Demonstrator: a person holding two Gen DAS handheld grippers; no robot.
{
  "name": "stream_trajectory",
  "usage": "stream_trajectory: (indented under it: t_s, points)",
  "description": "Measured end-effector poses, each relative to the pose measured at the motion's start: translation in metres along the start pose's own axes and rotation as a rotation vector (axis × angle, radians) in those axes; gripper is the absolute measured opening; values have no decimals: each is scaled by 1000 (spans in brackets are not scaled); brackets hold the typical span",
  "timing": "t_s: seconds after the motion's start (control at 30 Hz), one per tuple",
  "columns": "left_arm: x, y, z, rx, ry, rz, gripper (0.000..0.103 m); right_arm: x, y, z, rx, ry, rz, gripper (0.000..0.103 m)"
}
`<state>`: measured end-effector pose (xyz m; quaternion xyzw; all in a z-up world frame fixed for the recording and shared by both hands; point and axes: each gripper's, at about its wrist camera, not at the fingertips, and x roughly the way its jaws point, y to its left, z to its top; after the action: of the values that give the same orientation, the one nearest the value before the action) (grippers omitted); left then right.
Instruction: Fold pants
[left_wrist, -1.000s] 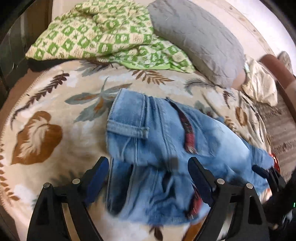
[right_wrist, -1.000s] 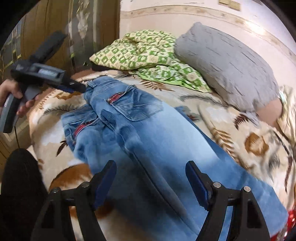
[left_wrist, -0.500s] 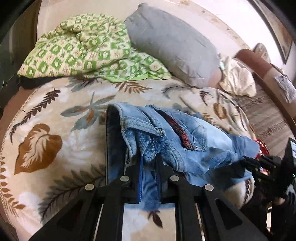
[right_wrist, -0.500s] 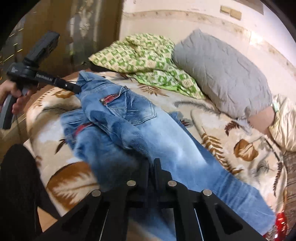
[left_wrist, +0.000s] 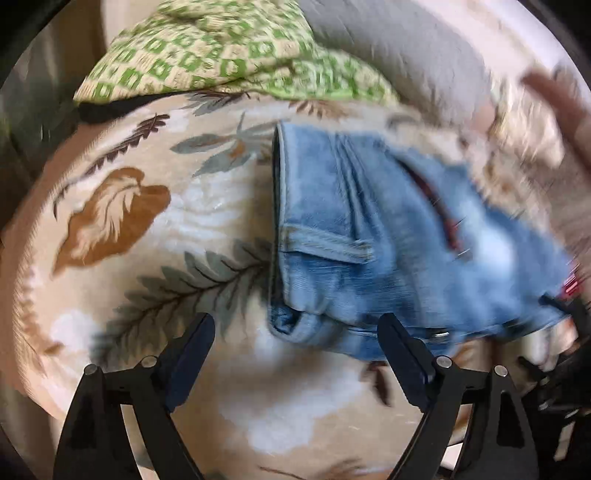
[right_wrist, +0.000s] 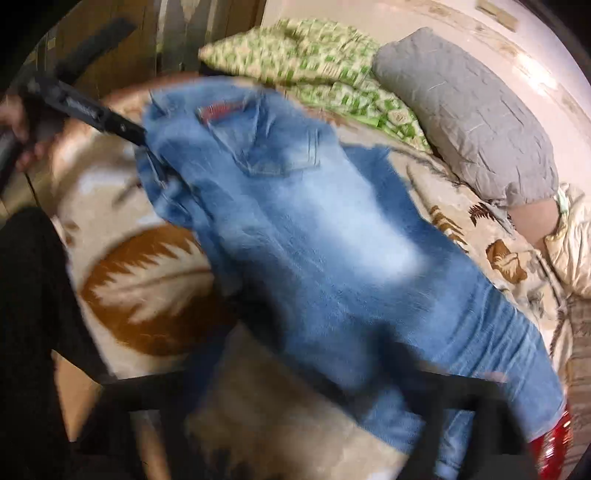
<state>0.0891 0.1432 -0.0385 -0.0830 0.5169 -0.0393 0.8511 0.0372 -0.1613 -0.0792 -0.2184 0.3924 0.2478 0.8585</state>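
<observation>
Light blue jeans (left_wrist: 369, 236) lie on a leaf-patterned blanket (left_wrist: 155, 236), folded lengthwise, waistband toward the left. My left gripper (left_wrist: 295, 354) is open and empty, its fingers either side of the waistband's near corner, just short of it. In the right wrist view the jeans (right_wrist: 332, 258) stretch from the waist at upper left to the leg hems at lower right. My right gripper (right_wrist: 295, 373) is a dark motion blur at the jeans' near edge; its jaws cannot be made out. The left gripper's body (right_wrist: 88, 110) shows at the waistband.
A green checked quilt (left_wrist: 221, 51) and a grey pillow (right_wrist: 465, 110) lie at the head of the bed. A cream bundle (right_wrist: 572, 240) sits at the right. A red object (right_wrist: 554, 446) lies by the leg hems. Wooden panelling (right_wrist: 110, 48) stands behind the left gripper.
The left gripper was shut on the waistband half a second ago; it has now let go and opened. The right gripper was shut on the jeans and is moving fast, now blurred.
</observation>
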Motion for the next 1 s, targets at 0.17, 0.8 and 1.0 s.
stream_trajectory:
  t_s: [0.17, 0.8, 1.0]
  points:
    - [-15, 10, -18, -184, -8, -138, 95, -28, -16, 5, 66, -90, 70, 94]
    - [39, 17, -32, -739, -63, -341, 101, -5, 68, 45, -181, -163, 14, 94]
    - [50, 33, -19, -787, -63, -379, 73, 38, 106, 58, -389, -140, -164, 94]
